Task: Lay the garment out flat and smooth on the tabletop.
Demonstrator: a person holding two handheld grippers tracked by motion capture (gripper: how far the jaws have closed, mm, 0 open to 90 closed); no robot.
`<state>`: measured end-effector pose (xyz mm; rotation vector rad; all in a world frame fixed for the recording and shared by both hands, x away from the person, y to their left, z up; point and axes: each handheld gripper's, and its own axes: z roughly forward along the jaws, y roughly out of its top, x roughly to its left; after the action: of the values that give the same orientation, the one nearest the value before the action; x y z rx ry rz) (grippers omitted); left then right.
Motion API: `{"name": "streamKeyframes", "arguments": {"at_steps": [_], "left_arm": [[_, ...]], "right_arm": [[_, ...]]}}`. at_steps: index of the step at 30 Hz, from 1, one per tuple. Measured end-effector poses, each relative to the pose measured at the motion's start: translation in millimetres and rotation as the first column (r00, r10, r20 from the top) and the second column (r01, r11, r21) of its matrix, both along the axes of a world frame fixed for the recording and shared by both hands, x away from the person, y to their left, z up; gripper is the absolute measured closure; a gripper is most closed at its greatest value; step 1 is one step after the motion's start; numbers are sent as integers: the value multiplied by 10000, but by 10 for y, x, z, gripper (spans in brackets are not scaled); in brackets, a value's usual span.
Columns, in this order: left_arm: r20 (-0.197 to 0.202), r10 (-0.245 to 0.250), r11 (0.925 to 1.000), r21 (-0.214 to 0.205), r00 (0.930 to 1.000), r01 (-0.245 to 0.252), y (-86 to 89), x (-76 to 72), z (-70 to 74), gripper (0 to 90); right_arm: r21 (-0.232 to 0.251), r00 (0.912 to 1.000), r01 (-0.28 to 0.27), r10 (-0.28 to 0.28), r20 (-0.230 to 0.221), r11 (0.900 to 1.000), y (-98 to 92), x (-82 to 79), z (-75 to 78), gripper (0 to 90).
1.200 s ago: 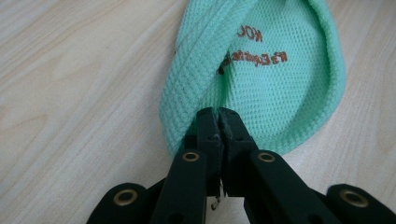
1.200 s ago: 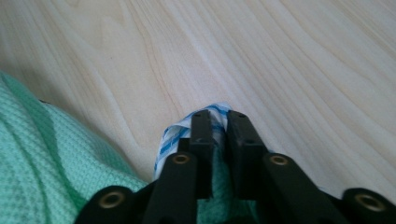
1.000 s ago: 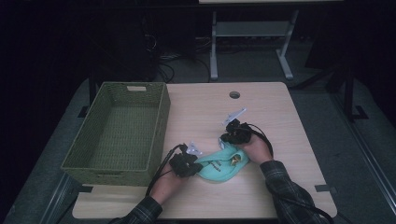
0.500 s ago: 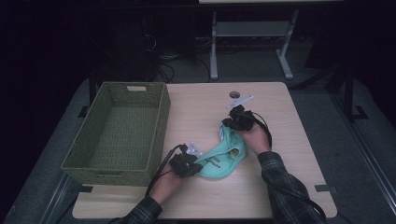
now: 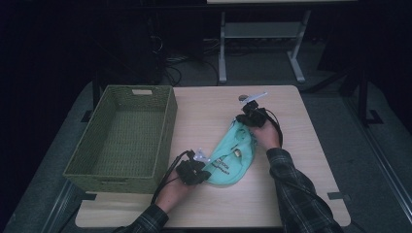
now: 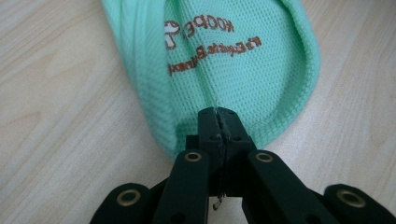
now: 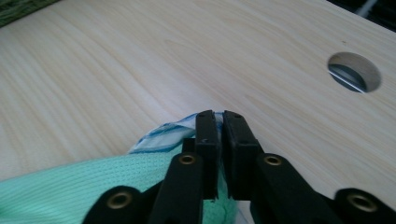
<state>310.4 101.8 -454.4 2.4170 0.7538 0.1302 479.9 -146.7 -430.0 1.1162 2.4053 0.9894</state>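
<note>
High view: mesh pouch [image 5: 232, 158] stretched diagonally, near-left to far-right, both grippers' jaws pinching its opposite ends.

mint-green mesh bag [image 5: 232, 158], fine perforated weave, brown printed lettering and a small brown mushroom-like logo on it [image 6: 170, 33]; plain mint piping round its edge; white cloth with blue stripes [image 7: 163, 134] showing at the bag's far end, pattern detail too small to tell; left gripper [image 6: 218, 122] black jaws with brass-coloured rivets; right gripper [image 7: 219, 126] same black with brass rivets, pale grey plate on top in the high view; table [image 5: 209, 111] light wood grain, pale beige; woven basket [image 5: 121, 136] olive green, tight horizontal weave; sleeve [image 5: 296, 189] dark plaid, grey-green checks; floor dark grey
</note>
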Motion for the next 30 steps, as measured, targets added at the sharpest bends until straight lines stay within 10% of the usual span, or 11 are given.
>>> {"name": "streamKeyframes", "arguments": {"at_steps": [7, 16, 25, 30], "left_arm": [[38, -11, 10000, 14, 10000, 11, 4, 2, -3, 887], [-445, 37, 9989, -473, 9990, -58, 9, 37, 37, 767], [235, 44, 9947, -1028, 9997, -20, -35, 146, 270, 685], [699, 307, 9950, -972, 9971, -239, -133, 453, 311, 700]], "right_arm": [[592, 9994, -204, 188, 280, 9980, -14, -113, 107, 670], [1108, 9980, -310, 246, 585, 9934, -242, -391, 286, 735], [1176, 9957, -663, 580, 727, 9908, -377, -669, 262, 722], [1146, 9953, -810, 742, 620, 9901, -473, -847, 159, 701]]}}
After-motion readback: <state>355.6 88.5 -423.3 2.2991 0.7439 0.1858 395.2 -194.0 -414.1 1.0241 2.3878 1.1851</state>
